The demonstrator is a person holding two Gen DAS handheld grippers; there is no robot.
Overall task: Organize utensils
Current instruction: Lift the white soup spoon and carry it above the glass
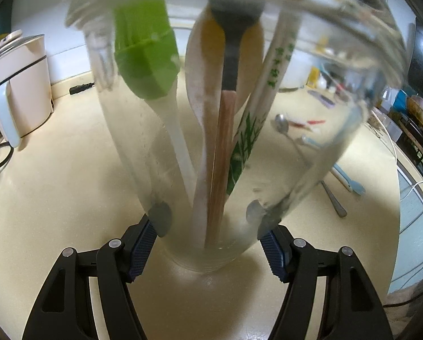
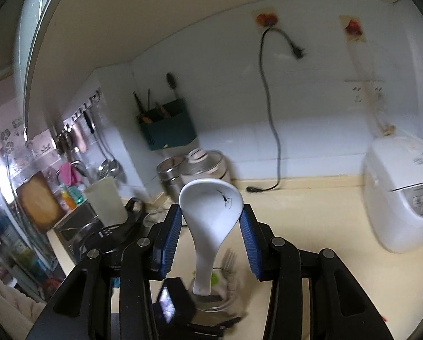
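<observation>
My left gripper (image 1: 208, 226) clamps the jar (image 1: 211, 249); beyond it lie a spoon (image 1: 282, 124) and spatula (image 1: 350, 182). Only the right view shows my right gripper (image 2: 211, 221) pinching a white spoon (image 2: 211, 212) over that jar (image 2: 214, 303).

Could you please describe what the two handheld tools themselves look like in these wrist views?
Both look alike. The left tool and right tool each have matte black linkage arms with triangular cut-outs and round silver pivot pins. Their fingers carry dark blue ribbed pads; on the right tool the pads look brighter blue. No cables, printed markings, sleeves or hands are visible.
</observation>
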